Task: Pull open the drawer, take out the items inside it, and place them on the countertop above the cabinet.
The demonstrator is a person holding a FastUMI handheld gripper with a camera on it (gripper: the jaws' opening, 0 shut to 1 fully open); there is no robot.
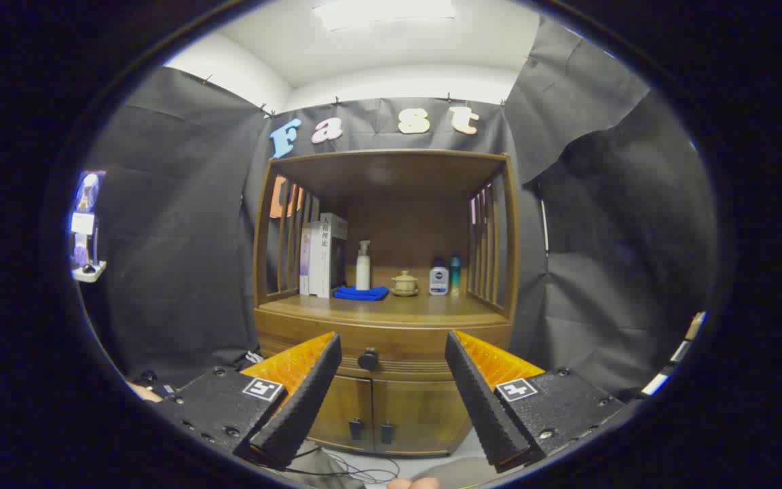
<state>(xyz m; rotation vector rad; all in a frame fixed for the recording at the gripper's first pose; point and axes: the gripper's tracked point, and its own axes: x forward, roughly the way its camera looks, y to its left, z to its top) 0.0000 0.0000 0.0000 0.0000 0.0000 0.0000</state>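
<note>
I find the wooden cabinet (384, 326) standing against the booth wall, well ahead of the gripper (392, 367), whose fingers are spread wide and hold nothing. The drawer (391, 346) sits shut under the countertop (377, 307), above the two lower doors (384, 414); whatever is inside it is hidden from me.

First risk: the countertop's back half is already occupied. Books (322, 255) stand at the left, then a blue cloth (361, 293), a white pump bottle (363, 266), a small lidded pot (404, 284), and two small bottles (445, 277) to the right. I judge that anything set down too deep would knock the pump bottle or the small bottles over; the bare front strip is the safer landing place.

Second risk: the slatted side rails (489, 244) and the top board narrow the entry, so a careless lift could catch a finger on them.

Third risk: the drawer knob (368, 358) is small and round. It lies between the fingers but beyond them, left of centre. I judge an off-centre closing would slip off it, or pull the drawer askew so it binds.

Fourth: loose cables (357, 468) lie on the floor below the doors and could snag a low approach.
</note>
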